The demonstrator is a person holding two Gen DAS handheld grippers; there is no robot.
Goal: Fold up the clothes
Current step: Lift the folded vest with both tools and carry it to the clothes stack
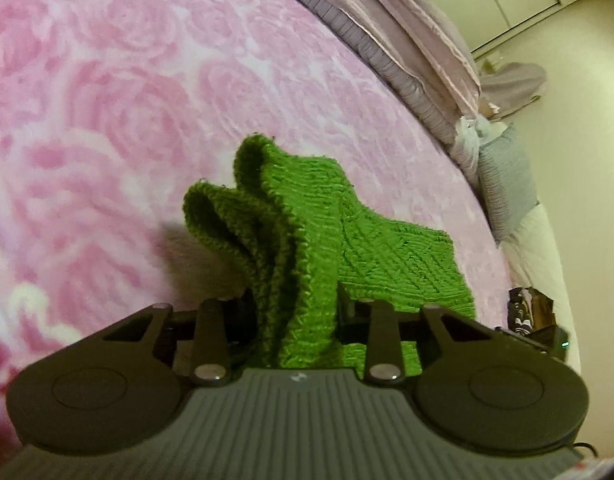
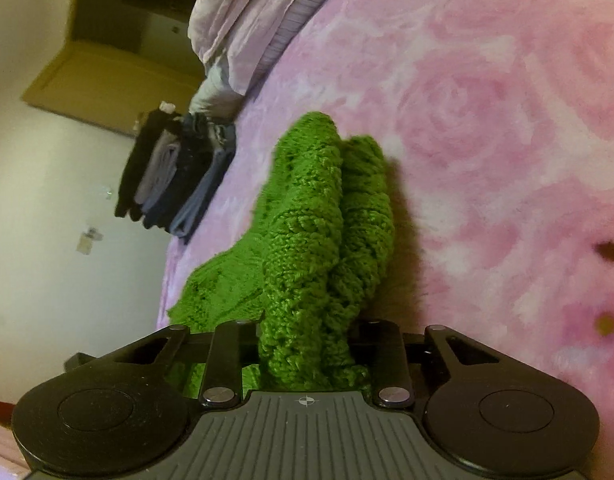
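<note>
On a bed's pink rose-patterned plush blanket (image 1: 107,100), the left gripper (image 1: 297,304) pinches bunched folds of a green chunky-knit garment (image 1: 307,220), jaws drawn narrow around it. The right gripper (image 2: 307,336) clamps another thick bunch likewise. A stack of dark folded clothes (image 2: 175,176) sits near the bed's edge.

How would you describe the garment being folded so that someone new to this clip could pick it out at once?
Start from the bed's pink rose-patterned blanket. On it lies a bright green knitted garment, bunched into folds, with the left gripper and right gripper each clamped on one end. Unlike the dark, neatly folded clothes stack near the bed edge, it is vivid green, chunky-knit and still loose.
</note>
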